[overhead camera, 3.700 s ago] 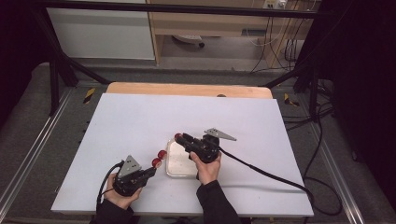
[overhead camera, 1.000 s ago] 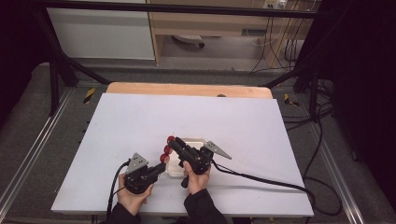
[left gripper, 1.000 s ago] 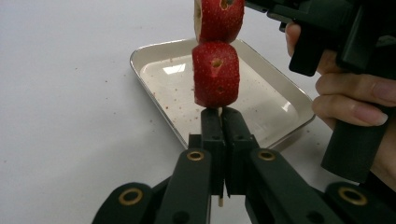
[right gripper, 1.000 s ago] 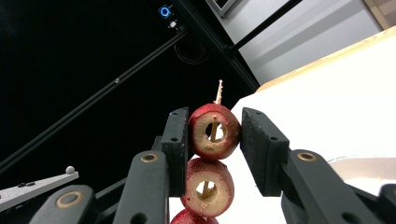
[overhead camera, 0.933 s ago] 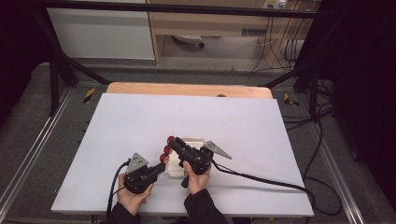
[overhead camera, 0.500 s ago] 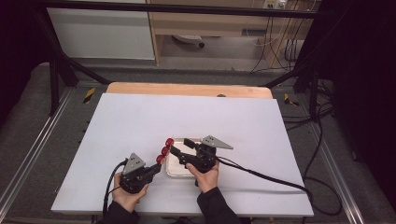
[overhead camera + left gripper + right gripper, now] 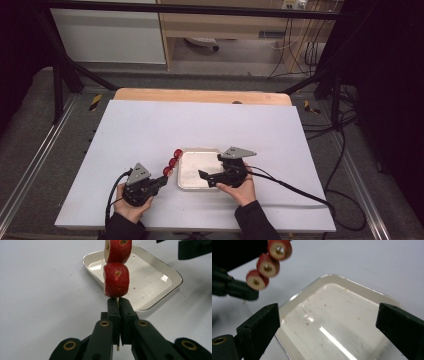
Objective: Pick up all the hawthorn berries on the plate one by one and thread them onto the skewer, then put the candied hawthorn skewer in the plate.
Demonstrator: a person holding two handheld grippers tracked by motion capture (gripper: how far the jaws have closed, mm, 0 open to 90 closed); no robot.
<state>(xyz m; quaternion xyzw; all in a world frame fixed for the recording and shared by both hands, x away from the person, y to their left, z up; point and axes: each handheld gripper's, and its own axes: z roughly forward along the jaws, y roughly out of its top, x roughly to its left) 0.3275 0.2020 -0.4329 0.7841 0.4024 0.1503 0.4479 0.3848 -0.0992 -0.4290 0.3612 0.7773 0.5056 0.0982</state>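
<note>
The skewer [image 7: 117, 300] with three red fruit pieces [image 7: 172, 163] is pinched at its bare wooden end by the left tool [image 7: 117, 305], jaws clamped right together on the stick, so the fruit hangs just over the left rim of the white tray [image 7: 186, 184]. Right tool [image 7: 210, 177] sits over the tray, its jaws have just been opening and are wide apart now with nothing between them. All on the white bench [image 7: 150, 125].

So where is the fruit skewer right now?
In the high view the fruit skewer sits left of centre, clamped in the left gripper, its red pieces just beside the white tray's left rim.
</note>
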